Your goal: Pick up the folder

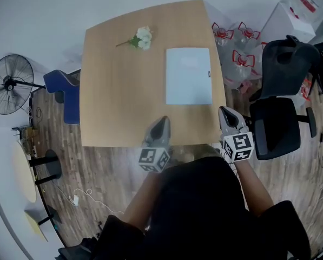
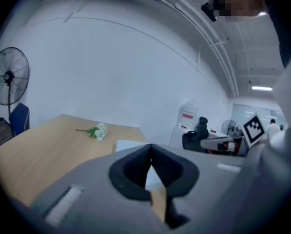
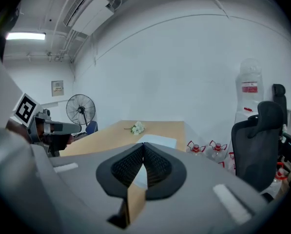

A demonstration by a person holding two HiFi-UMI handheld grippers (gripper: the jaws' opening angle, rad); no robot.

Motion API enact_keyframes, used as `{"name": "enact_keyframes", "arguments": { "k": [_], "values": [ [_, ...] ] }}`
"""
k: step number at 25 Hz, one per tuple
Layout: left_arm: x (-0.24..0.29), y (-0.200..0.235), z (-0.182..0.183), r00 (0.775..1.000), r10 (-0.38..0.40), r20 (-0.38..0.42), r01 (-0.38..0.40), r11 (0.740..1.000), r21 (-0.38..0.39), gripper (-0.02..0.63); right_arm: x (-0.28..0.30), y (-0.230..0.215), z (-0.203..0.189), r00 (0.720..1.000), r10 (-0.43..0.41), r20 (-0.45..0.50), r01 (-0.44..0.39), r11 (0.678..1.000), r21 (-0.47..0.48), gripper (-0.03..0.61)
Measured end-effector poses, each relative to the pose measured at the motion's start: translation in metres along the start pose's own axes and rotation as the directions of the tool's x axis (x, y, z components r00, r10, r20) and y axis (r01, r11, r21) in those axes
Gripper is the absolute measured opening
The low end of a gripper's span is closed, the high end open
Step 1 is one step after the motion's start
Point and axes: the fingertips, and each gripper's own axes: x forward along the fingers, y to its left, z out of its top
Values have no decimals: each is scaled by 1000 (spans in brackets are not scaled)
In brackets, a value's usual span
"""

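Note:
A pale blue folder lies flat on the right half of the wooden table. Both grippers hover at the table's near edge, short of the folder. My left gripper is shut with nothing in it, near the middle of that edge. My right gripper is shut and empty too, at the table's near right corner. In the left gripper view the folder shows just past the closed jaws of the left gripper. In the right gripper view the folder lies ahead of the right gripper.
A small bunch of white flowers lies at the table's far side. A black office chair and water bottles stand to the right. A blue chair and a standing fan are on the left.

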Motion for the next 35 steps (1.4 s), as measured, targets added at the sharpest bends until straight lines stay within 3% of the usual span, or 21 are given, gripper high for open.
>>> {"name": "enact_keyframes", "arguments": {
  "k": [4, 10, 16, 21, 28, 32, 35],
  "values": [
    [22, 10, 6, 999, 50, -5, -51, 998, -31, 3, 25, -23, -4, 999, 27, -19, -27, 1000, 10, 0],
    [56, 26, 4, 998, 51, -25, -52, 998, -30, 3, 58, -29, -22, 992, 91, -83, -84, 992, 90, 0],
    [86, 56, -16, 994, 46, -101, -52, 997, -56, 3, 88, -26, -37, 982, 90, -164, -67, 988, 139, 2],
    [115, 90, -38, 986, 46, -161, -60, 994, -86, 3, 120, -53, -58, 976, 21, -219, 15, 987, 162, 8],
    [175, 139, -74, 968, 23, -251, -62, 987, -150, 84, 177, -91, -78, 965, 0, -261, 55, 978, 203, 102],
    [205, 158, -86, 971, -38, -235, -18, 973, -231, 190, 209, -103, -98, 951, 21, -307, 83, 944, 320, 178],
    [225, 170, -100, 962, -53, -268, -16, 968, -251, 234, 230, -110, -114, 939, 49, -341, 90, 921, 378, 246]
  ]
}}
